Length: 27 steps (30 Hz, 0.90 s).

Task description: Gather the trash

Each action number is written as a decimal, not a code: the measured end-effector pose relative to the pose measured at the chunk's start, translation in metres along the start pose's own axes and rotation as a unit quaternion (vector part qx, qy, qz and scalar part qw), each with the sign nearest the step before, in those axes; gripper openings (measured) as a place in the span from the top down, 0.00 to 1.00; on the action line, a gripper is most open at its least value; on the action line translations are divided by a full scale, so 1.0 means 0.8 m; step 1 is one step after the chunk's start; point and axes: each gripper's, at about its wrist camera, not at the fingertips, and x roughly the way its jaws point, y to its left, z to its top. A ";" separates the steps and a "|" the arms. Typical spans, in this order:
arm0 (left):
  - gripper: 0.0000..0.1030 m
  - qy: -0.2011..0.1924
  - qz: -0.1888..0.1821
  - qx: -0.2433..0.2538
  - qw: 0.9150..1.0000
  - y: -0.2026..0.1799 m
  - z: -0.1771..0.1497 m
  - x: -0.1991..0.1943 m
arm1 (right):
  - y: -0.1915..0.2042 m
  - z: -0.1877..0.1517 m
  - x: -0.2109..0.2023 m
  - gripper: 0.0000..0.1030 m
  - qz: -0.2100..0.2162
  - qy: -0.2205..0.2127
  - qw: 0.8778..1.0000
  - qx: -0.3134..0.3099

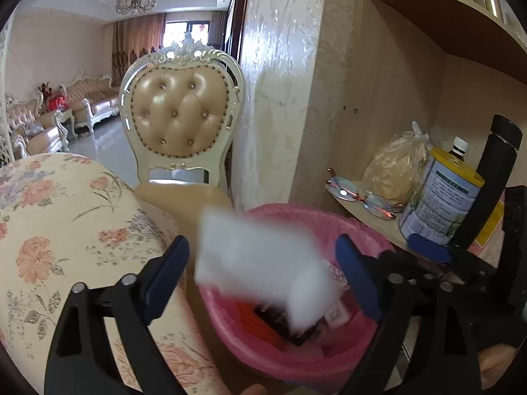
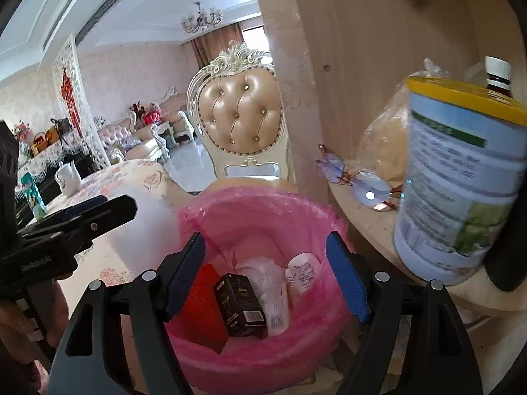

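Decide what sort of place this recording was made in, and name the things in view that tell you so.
Most likely a private home, in a dining area open to a living room. An ornate tufted dining chair stands by a table with a floral tablecloth, a sofa sits under a chandelier beyond, and a pink-lined trash bin stands nearby.

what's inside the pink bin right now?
In the bin: a black box, an orange-red piece, a clear wrapper and a crumpled printed paper. Anything beneath these is covered; the bin's bottom isn't visible.

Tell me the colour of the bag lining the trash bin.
Pink bag; the right wrist view shows it best.
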 end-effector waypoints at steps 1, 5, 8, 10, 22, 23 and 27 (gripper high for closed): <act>0.11 -0.005 0.004 -0.002 1.000 0.005 -0.002 -0.005 | -0.002 -0.001 -0.005 0.29 -0.005 -0.004 1.000 0.000; 0.05 -0.026 0.032 -0.017 0.999 0.030 -0.011 -0.040 | -0.009 -0.008 -0.033 0.29 -0.016 -0.018 1.000 0.011; 0.05 -0.044 0.057 -0.021 0.997 0.048 -0.019 -0.077 | -0.004 -0.010 -0.056 0.26 -0.025 -0.026 0.999 0.010; 0.05 -0.057 0.071 -0.026 0.996 0.056 -0.026 -0.105 | 0.002 -0.010 -0.073 0.22 -0.023 -0.033 0.999 0.014; 0.05 -0.089 0.122 -0.003 0.989 0.056 -0.080 -0.243 | 0.097 -0.046 -0.165 0.18 -0.074 -0.041 0.996 -0.039; 0.05 -0.091 0.130 0.002 0.987 0.056 -0.085 -0.251 | 0.101 -0.049 -0.166 0.18 -0.075 -0.040 0.996 -0.038; 0.05 -0.104 0.154 0.009 0.983 0.058 -0.101 -0.281 | 0.123 -0.070 -0.190 0.18 -0.085 -0.039 0.995 -0.033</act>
